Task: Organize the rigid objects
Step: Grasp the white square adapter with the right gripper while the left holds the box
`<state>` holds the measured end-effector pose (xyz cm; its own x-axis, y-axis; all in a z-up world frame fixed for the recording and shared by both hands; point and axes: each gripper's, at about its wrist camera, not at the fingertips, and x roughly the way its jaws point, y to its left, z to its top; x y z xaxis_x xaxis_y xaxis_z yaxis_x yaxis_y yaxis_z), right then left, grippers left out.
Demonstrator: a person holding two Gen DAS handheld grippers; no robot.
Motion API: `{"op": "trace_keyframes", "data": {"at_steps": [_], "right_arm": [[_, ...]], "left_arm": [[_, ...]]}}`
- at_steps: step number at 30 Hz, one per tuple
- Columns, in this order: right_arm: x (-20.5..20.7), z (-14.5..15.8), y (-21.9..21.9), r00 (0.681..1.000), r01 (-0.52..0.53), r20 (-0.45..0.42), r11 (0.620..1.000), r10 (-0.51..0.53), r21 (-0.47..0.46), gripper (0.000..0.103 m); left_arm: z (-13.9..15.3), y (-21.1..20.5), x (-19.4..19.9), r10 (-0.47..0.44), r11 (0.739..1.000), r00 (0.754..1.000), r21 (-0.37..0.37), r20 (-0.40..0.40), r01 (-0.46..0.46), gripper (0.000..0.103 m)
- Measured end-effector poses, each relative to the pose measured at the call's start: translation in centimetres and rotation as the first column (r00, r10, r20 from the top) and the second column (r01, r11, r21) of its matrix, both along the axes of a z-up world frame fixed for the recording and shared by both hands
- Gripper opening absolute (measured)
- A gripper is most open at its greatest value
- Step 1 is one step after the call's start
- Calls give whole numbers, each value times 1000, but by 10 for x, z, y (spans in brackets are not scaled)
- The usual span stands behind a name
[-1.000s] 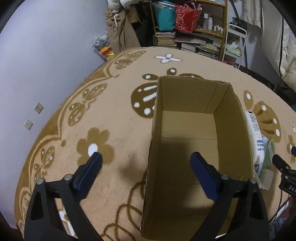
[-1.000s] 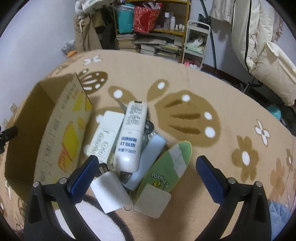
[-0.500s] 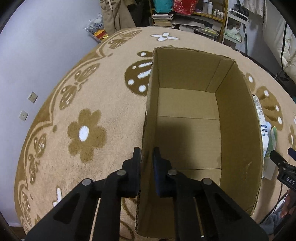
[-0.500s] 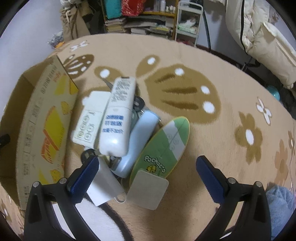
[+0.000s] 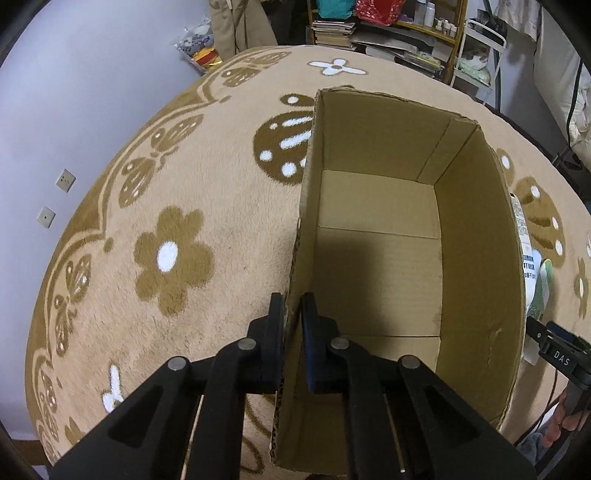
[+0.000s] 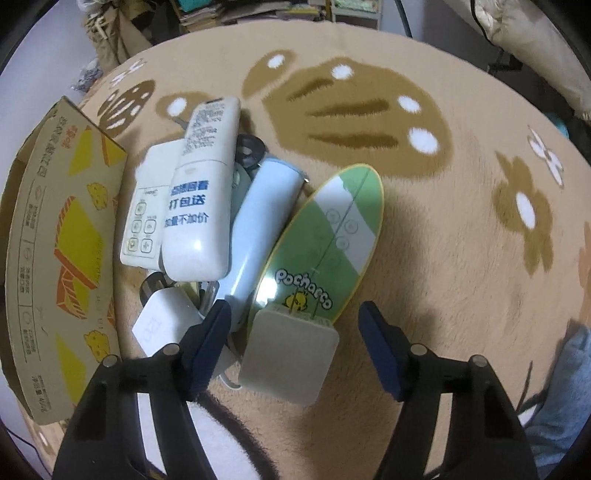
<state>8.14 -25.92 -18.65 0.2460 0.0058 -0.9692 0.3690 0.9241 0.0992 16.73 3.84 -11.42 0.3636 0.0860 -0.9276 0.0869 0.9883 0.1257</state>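
My left gripper (image 5: pixel 293 325) is shut on the left wall of an open, empty cardboard box (image 5: pixel 476 236) standing on the carpet. The box (image 6: pixel 55 236) also shows at the left of the right wrist view. Beside it lies a pile: a white bottle (image 6: pixel 203 192), a white remote (image 6: pixel 147 206), a light blue case (image 6: pixel 264 210), a green oval Pochacco board (image 6: pixel 332 236), a beige square pad (image 6: pixel 288 362) and a white charger (image 6: pixel 164 325). My right gripper (image 6: pixel 295 332) is open, low over the beige pad, fingers on either side of it.
A tan carpet (image 5: pixel 184 206) with brown flower patterns covers the floor. A wall (image 5: pixel 74 92) runs on the left. Shelves (image 5: pixel 388 26) with books and bags stand at the back. Bedding (image 6: pixel 535 40) lies at the far right.
My left gripper closed from wide open onto the box's left wall. My right gripper moved down and forward toward the pile, closer over the beige pad.
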Motion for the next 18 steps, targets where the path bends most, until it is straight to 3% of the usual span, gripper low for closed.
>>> {"op": "trace_keyframes", "data": {"at_steps": [2, 5, 6, 10, 14, 18], "right_arm": [[2, -1, -1, 999, 19, -34, 1000, -19, 3, 75], [4, -6, 1, 998, 12, -65, 1000, -13, -15, 64], [4, -9, 0, 997, 14, -70, 1000, -14, 0, 55], [3, -8, 1, 999, -5, -51, 1000, 5, 3, 52], [4, 10, 4, 999, -32, 6, 997, 33, -69, 50], [5, 50, 5, 984, -16, 175, 997, 29, -75, 50]], "left_arm": [[0, -1, 0, 0, 1000, 1000, 5, -5, 0, 9], [1, -3, -1, -4, 1000, 1000, 12, -10, 4, 8], [1, -3, -1, -5, 1000, 1000, 13, -10, 5, 8], [3, -3, -2, -5, 1000, 1000, 4, -8, 5, 8], [5, -2, -2, -6, 1000, 1000, 4, -1, 6, 8], [7, -2, -3, -5, 1000, 1000, -9, 1, 5, 7]]}}
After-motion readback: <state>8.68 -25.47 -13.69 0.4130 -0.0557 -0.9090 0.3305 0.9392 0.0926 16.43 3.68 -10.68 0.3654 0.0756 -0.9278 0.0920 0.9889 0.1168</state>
